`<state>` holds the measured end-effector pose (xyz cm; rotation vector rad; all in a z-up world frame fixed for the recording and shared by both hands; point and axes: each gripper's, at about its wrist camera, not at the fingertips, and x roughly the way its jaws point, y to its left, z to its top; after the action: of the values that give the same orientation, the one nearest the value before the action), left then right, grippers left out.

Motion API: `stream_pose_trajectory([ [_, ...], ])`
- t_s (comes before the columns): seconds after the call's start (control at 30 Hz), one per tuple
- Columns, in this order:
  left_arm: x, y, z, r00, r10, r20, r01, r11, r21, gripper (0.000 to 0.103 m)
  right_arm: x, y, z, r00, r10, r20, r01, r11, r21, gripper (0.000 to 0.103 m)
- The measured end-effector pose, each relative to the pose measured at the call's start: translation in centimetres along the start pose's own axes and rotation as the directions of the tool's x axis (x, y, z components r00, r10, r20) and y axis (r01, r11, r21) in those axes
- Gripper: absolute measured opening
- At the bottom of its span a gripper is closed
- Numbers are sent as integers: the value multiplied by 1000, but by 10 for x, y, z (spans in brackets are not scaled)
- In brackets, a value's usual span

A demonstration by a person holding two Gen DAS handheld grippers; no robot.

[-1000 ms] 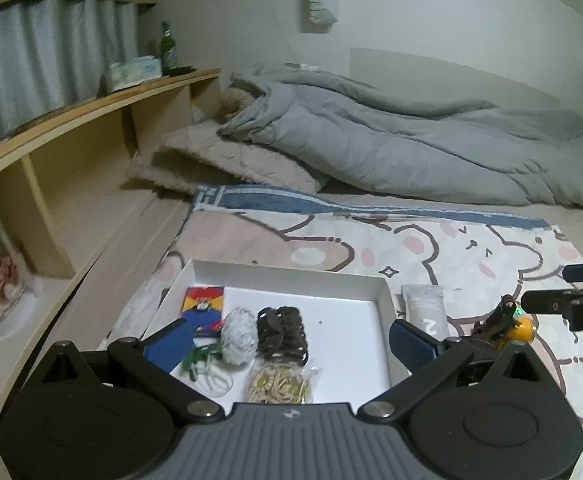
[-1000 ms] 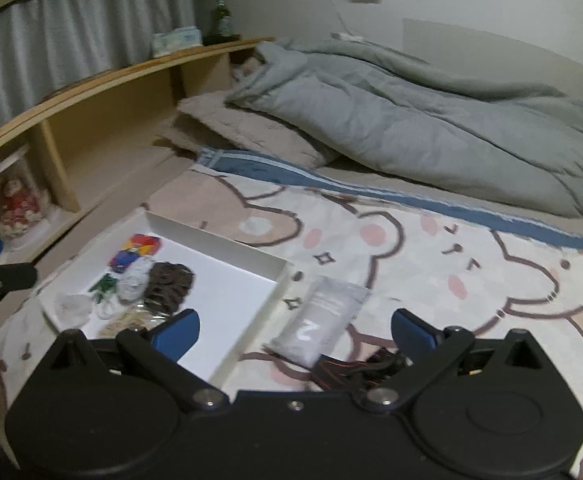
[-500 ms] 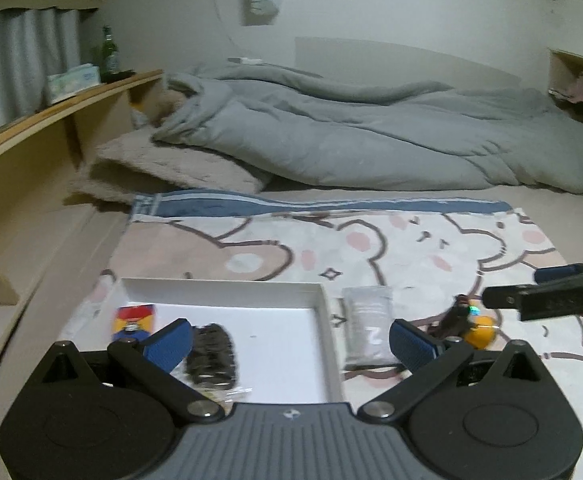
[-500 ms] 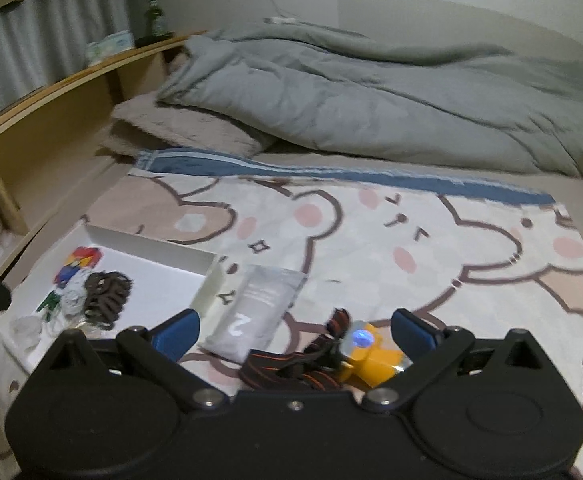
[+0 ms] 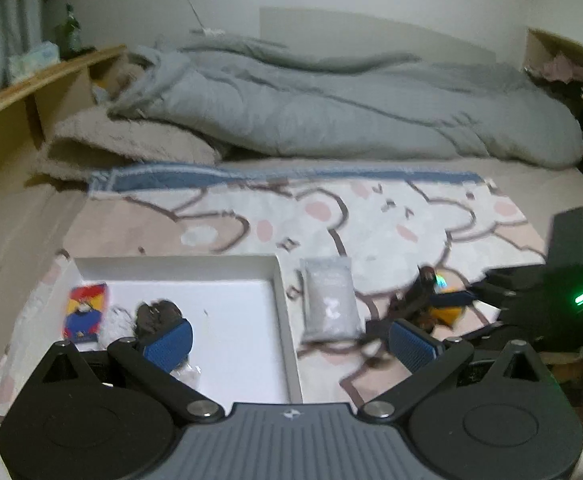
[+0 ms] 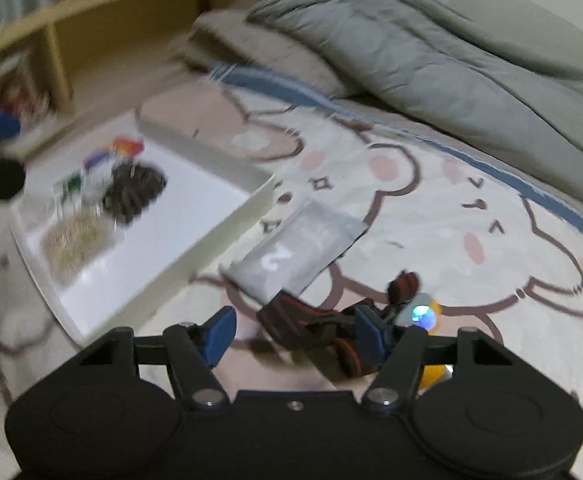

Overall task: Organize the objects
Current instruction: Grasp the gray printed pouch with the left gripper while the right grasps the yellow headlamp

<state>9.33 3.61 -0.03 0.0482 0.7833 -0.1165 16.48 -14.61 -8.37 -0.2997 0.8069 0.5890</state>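
right gripper (image 6: 297,336): has come down over the headlamp (image 6: 421,314) since the last second; jaws closing, dark strap (image 6: 311,326) bunched between the pads, not pressed yet.
left gripper (image 5: 289,338): jaws standing wide, nothing between; view has swung right, tray (image 5: 279,280) now sitting lower left.
headlamp: lying on the bear-print blanket (image 6: 471,208), just right of the grey pouch (image 6: 295,250); yellow body with lit lens at right, strap trailing left.
pouch axis: running lower left to upper right in right wrist view, beside the tray wall.
blur: heavy.
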Motion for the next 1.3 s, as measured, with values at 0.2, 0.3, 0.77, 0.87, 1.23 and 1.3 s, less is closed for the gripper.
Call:
stream_pose_trajectory([
  [0.2,13,6,-16,983,-148,-105,142,988,-64,103,33,27,-10,998,-61,-7,59,979,-194,53],
  [0.3,18,5,-22,968,-202,-146,187,976,-111,101,45,27,-10,996,-93,2,92,974,-205,33],
  [0.77,28,14,-20,977,-173,-123,159,980,-116,67,-13,19,-20,943,330,-44,-328,943,50,6],
  [0.87,35,10,-15,975,-194,-107,179,975,-134,64,-24,22,-31,913,400,-82,-398,917,41,6],
  [1.23,83,-22,9,981,-174,-83,160,976,-149,60,-68,19,-84,754,636,-165,-630,771,91,5],
  [1.3,93,-31,12,983,-161,-88,148,980,-136,60,-79,20,-90,703,693,-164,-687,720,98,5],
])
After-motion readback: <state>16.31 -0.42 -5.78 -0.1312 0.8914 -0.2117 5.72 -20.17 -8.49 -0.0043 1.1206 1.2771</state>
